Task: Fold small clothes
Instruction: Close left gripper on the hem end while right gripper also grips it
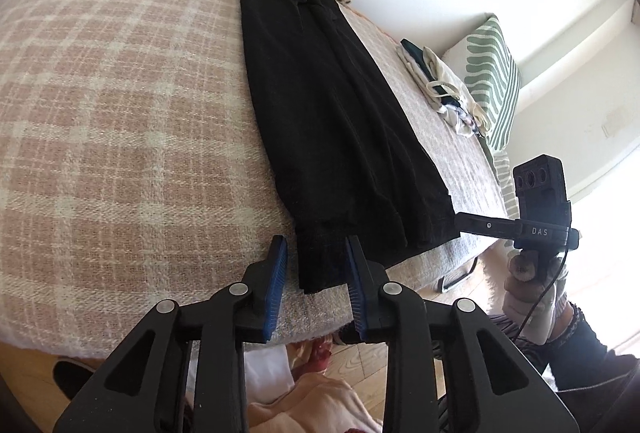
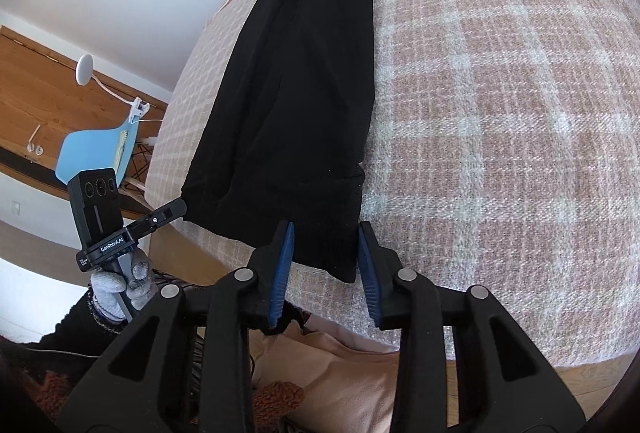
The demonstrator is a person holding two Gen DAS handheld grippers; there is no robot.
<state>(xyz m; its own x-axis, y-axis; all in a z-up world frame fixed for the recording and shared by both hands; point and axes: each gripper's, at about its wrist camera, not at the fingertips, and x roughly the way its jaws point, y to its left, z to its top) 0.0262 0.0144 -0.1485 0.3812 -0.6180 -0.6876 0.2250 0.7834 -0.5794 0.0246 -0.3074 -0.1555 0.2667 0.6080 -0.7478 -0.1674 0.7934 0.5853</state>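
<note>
Although the black garment (image 1: 340, 121) already lies in a long, narrow strip on the pink checked blanket (image 1: 120, 113), I think the folding is only partly done. It looks folded in from the sides, and it probably has to be folded end to end next. Its near hem hangs a little over the edge of the bed.

My left gripper (image 1: 316, 265) is wide open, with one corner of the hem between its blue pads (image 1: 276, 273), but it is not pinching yet. My right gripper (image 2: 326, 261) is open the same way around the other corner, and holds nothing.

I see no basket or box for clothes. A small pile of light and dark clothes (image 1: 444, 89) sits far off on the blanket, next to a green striped pillow (image 1: 496, 81). I cannot tell if they are folded.
</note>
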